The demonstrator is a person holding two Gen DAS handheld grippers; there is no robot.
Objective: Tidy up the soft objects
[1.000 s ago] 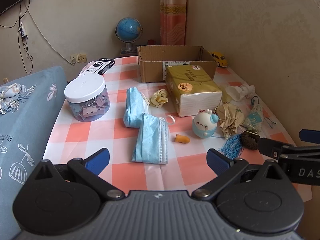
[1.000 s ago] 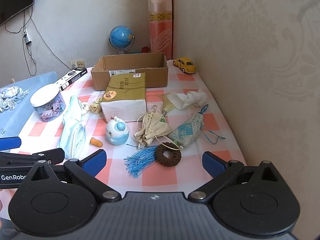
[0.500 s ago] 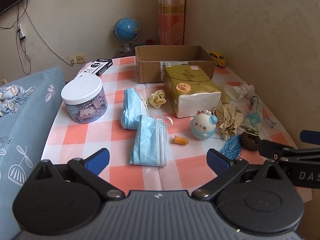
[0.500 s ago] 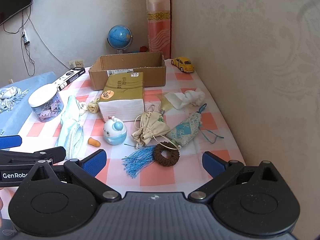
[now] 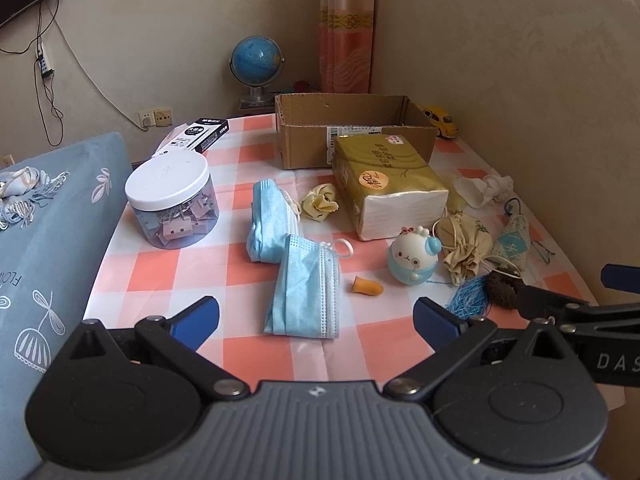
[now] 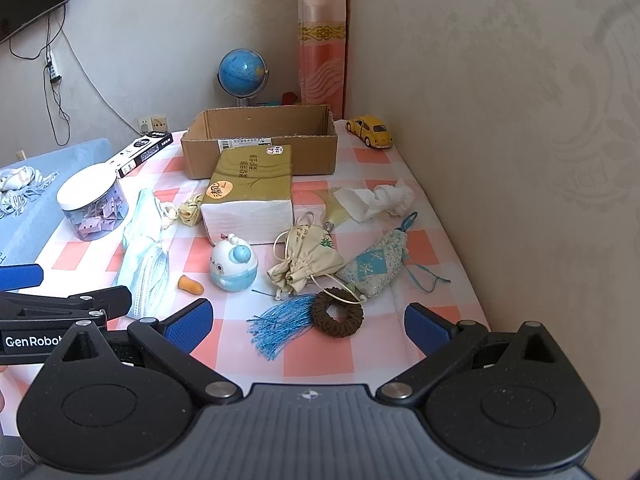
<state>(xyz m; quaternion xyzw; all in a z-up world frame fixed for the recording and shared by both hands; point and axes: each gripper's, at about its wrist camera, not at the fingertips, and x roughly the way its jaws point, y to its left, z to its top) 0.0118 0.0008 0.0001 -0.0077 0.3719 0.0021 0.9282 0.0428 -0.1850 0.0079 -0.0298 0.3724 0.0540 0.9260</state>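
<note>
Cardboard box (image 6: 260, 152) interior hidden; clear jar (image 5: 173, 203) holds clips; both grippers (image 5: 316, 314) (image 6: 308, 322) spread wide.

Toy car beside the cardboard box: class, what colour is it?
The toy car is yellow, clearest in the right wrist view.

Right tongs (image 6: 307, 320) gape above brown scrunchie (image 6: 337, 312).
</note>
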